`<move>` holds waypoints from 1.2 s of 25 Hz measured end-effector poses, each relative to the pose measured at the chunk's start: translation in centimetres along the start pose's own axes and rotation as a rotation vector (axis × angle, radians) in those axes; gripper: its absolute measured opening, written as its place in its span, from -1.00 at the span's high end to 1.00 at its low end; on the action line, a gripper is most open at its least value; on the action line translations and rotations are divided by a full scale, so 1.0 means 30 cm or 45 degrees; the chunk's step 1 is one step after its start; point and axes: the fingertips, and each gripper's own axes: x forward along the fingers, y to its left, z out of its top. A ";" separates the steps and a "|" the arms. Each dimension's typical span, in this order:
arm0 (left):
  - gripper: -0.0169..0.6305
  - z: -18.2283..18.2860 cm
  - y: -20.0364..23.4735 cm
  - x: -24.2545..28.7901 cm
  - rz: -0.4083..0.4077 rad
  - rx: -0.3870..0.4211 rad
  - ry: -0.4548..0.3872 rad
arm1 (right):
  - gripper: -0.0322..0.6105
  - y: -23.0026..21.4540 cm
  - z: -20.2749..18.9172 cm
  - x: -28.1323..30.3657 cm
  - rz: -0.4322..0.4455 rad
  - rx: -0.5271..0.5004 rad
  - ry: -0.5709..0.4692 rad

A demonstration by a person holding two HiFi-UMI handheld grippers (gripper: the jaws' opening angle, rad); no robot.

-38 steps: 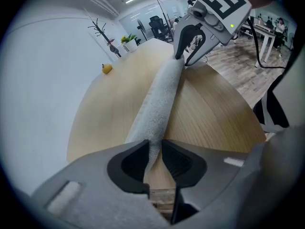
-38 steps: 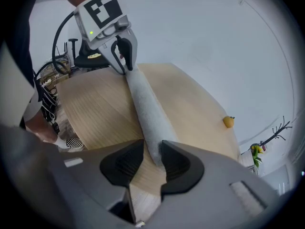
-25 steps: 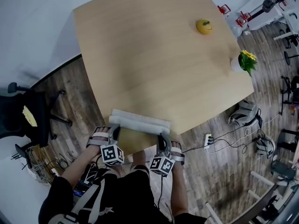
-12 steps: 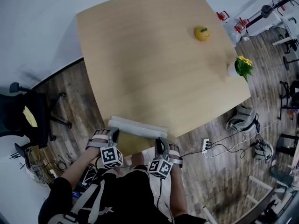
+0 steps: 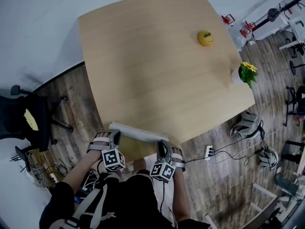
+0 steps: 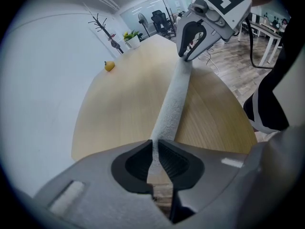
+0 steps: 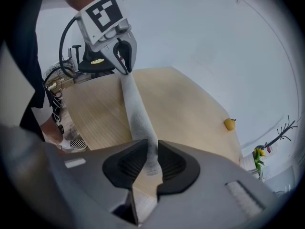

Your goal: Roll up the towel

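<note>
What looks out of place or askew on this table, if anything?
Only the flower pot: it stands right at the edge of the table, at the head view's right, its plant leaning out over the floor. The yellow fruit and the rolled towel look in order.

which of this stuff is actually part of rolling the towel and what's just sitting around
In the job: towel, rolled at the near edge of the table; left gripper, clamped on one end; right gripper, jaws just been opening, other end between them.
Lying about: yellow fruit; potted plant; chair; power strip on the floor.
</note>
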 end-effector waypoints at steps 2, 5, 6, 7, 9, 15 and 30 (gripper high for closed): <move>0.79 0.005 0.014 0.003 0.008 -0.002 0.005 | 0.66 -0.014 0.003 0.005 -0.001 0.007 -0.004; 0.81 0.015 0.037 0.016 0.023 -0.009 0.010 | 0.66 -0.035 0.004 0.022 -0.001 0.020 -0.010; 0.81 0.019 0.045 0.023 0.026 -0.012 0.011 | 0.66 -0.043 0.003 0.029 -0.001 0.024 -0.012; 0.81 0.023 0.053 0.030 0.030 -0.014 0.012 | 0.66 -0.050 0.001 0.036 -0.001 0.028 -0.013; 0.82 0.029 0.067 0.044 0.037 -0.019 0.016 | 0.66 -0.065 -0.002 0.050 -0.003 0.038 -0.014; 0.91 0.045 0.103 0.087 0.069 -0.031 0.019 | 0.66 -0.101 0.003 0.086 -0.010 0.070 -0.016; 0.91 0.077 0.166 0.079 0.115 -0.141 -0.086 | 0.67 -0.176 0.037 0.060 -0.103 0.203 -0.051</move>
